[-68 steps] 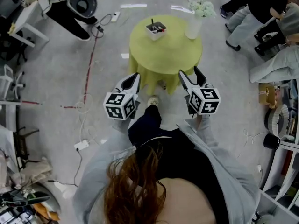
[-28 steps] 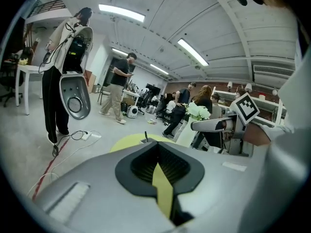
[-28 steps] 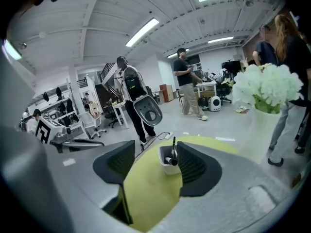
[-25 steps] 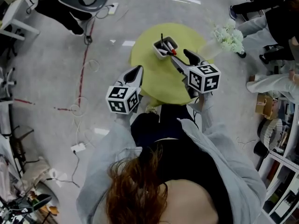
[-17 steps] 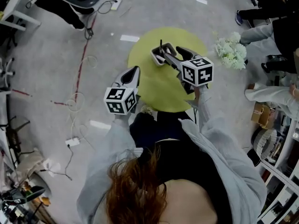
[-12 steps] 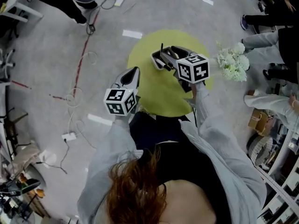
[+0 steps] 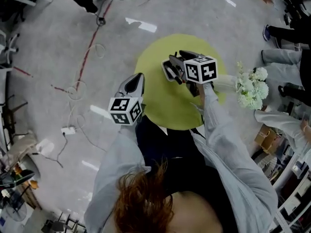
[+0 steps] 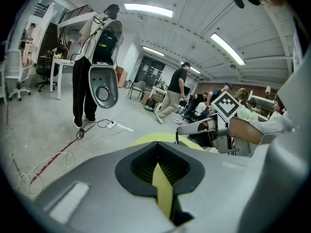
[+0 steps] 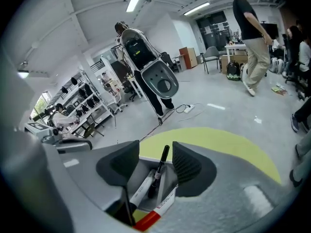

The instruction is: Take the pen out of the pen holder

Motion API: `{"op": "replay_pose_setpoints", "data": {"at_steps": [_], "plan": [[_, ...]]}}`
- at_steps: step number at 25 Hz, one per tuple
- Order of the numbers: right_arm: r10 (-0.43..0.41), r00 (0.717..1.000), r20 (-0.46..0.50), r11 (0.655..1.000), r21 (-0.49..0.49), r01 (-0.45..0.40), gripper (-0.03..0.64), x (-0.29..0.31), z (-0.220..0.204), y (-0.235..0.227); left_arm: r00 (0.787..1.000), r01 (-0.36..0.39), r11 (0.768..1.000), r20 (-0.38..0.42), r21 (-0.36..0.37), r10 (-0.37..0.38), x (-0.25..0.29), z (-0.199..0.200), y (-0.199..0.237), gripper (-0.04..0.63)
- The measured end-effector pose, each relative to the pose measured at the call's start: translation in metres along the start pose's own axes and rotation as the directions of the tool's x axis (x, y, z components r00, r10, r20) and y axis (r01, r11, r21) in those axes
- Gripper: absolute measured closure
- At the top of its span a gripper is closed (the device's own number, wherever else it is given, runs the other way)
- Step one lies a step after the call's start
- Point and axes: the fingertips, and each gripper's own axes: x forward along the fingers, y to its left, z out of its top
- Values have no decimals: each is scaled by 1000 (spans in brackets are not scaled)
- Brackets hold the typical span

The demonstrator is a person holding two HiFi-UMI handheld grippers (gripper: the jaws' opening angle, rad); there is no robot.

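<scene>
A white pen holder (image 7: pixel 168 71) stands on the round yellow-green table (image 7: pixel 160 106). It holds several pens. In the right gripper view a black pen (image 9: pixel 159 171) stands upright in the holder (image 9: pixel 146 165), beside a white pen (image 9: pixel 141 188) and a red-capped pen (image 9: pixel 151 218). My right gripper (image 9: pixel 155 149) is over the holder (image 7: pixel 173 65). Its jaws have just been closing and now straddle the black pen, with the pads apart from it. My left gripper (image 7: pixel 137 77) hangs at the table's near left edge, shut and empty (image 8: pixel 157 152).
A vase (image 7: pixel 223 84) of white flowers (image 7: pixel 250 89) stands on the table's right side, close to my right arm. Cables (image 7: pixel 73 91) trail over the floor at left. People sit at the right, and a person (image 8: pixel 172 93) walks beyond the table.
My right gripper has moved forward and down from beside the holder to over it, and its jaws now frame the black pen. The left gripper has sunk a little towards the table edge.
</scene>
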Motion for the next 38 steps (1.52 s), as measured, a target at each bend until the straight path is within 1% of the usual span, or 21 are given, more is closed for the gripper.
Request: {"op": "replay_pose_setpoints", "data": {"at_steps": [5,6,9,12,17,20,24,27,33,38], "plan": [[6,998,-61,1000,18,-5,404,20,-4,-5,999,-40,998,11,-41,40,-3,-3,13,577],[6,997,-72,1000,23,-4,415,22,-6,-7,999,-45,998,12,-45,46,-4,-5,14,577],[-16,995,-97,999,30,19,487,25,-13,-12,998,-60,996,8,-59,60,-8,-14,14,577],[-37,994,-107,999,16,39,550,25,-17,-14,997,-74,995,9,-70,75,-12,-19,15,577],[-52,994,-93,999,6,53,560,23,-17,-17,996,-83,994,14,-71,84,-18,-22,11,577],[-43,996,-77,999,15,45,570,21,-13,-12,996,-85,994,23,-69,87,-21,-20,10,577],[-43,997,-58,999,-21,42,577,17,-9,-8,996,-82,994,35,-67,85,-23,-16,6,577],[-52,998,-37,998,-30,51,577,10,-7,-6,996,-71,996,42,-59,74,-25,-13,2,577],[-56,997,60,996,-61,59,577,-7,6,1,997,-47,998,52,-35,49,-30,-6,-3,577],[-73,986,153,994,-74,85,578,-26,13,4,998,-27,1000,57,-11,27,-36,-3,-9,577]]}}
